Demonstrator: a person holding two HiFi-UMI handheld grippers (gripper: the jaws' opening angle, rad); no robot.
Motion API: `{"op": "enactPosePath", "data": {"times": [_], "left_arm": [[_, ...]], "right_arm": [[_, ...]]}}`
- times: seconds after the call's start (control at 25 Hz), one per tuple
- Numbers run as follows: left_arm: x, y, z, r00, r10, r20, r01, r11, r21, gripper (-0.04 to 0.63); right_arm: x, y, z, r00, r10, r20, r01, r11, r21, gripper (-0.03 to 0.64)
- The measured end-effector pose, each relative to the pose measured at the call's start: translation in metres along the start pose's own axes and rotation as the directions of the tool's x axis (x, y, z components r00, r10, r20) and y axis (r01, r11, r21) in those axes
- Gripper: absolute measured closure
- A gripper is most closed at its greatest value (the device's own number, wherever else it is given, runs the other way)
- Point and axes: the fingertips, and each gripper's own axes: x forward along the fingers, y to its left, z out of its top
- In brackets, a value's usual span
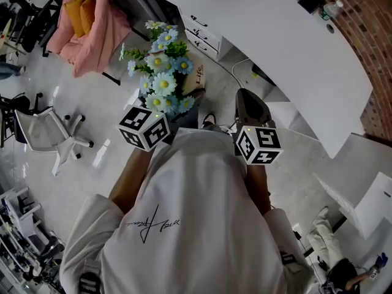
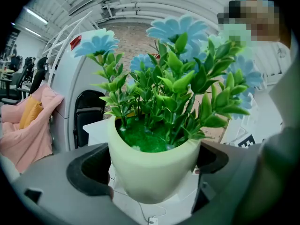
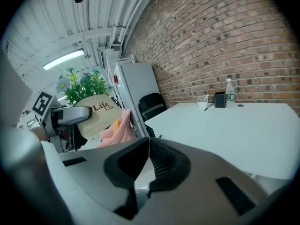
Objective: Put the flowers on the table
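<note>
I am looking steeply down over a person in a white top, who is holding out one gripper in each hand. My left gripper (image 2: 151, 171) is clamping a pale green pot (image 2: 154, 158) between its two jaws, one jaw pressing on each side of the pot's lower half. The flowers (image 2: 180, 74), pale blue daisy-like blooms on leafy green stems, are standing upright in the pot. In the head view they (image 1: 162, 72) are hanging over the shiny floor, near the white table (image 1: 288, 48) but not on it. My right gripper (image 3: 148, 159) is holding nothing, and its jaws are resting pressed together, pointing toward the table top (image 3: 243, 125). A bottle (image 3: 229, 93) is standing at the table's far edge by the brick wall (image 3: 225, 36). A pink cloth (image 1: 92, 23) is hanging to the left of the flowers.
</note>
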Motion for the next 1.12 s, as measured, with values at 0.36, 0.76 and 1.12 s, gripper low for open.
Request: {"op": "enactPosePath", "data": {"times": [0.36,0.76,1.12], "left_arm": [[0.041,0.003,0.004,0.995,-0.095,-0.041,0.095,0.995,0.0,0.04],[0.1,0.032,0.031,0.987,-0.145,-0.075,0.144,0.989,-0.008,0.04],[0.15,0.067,0.056,0.975,-0.197,-0.101,0.196,0.98,-0.017,0.04]], "right_arm": [[0.021,-0.024,0.011,0.998,-0.056,-0.014,0.056,0.998,0.019,0.592],[0.062,-0.055,0.033,0.991,-0.125,-0.039,0.127,0.99,0.058,0.592],[0.117,-0.072,0.076,0.987,-0.157,-0.041,0.159,0.986,0.047,0.592]]}}
